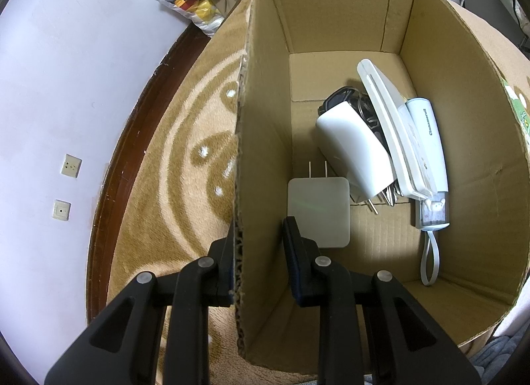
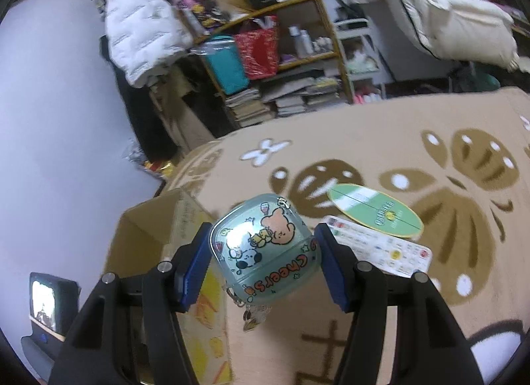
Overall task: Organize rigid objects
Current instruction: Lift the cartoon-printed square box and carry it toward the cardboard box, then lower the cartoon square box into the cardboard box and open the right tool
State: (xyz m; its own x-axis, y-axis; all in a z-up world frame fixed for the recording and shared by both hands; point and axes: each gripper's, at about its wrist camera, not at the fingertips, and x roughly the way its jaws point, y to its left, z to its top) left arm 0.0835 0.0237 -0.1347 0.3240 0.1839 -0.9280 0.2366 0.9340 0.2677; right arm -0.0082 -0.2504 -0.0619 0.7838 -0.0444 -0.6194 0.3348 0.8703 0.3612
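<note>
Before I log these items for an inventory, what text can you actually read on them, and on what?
"Cheers": on the teal cartoon case held in the right gripper.
"Cinnamoroll", roughly: on the white device in the cardboard box.
Green oval card: print too blurred.
White card: print too small.

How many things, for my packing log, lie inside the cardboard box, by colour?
White: 4 (square plug, rounded adapter, long flat bar, Cinnamoroll gadget)
Black: 1 (cable bundle)
Total: 5
</note>
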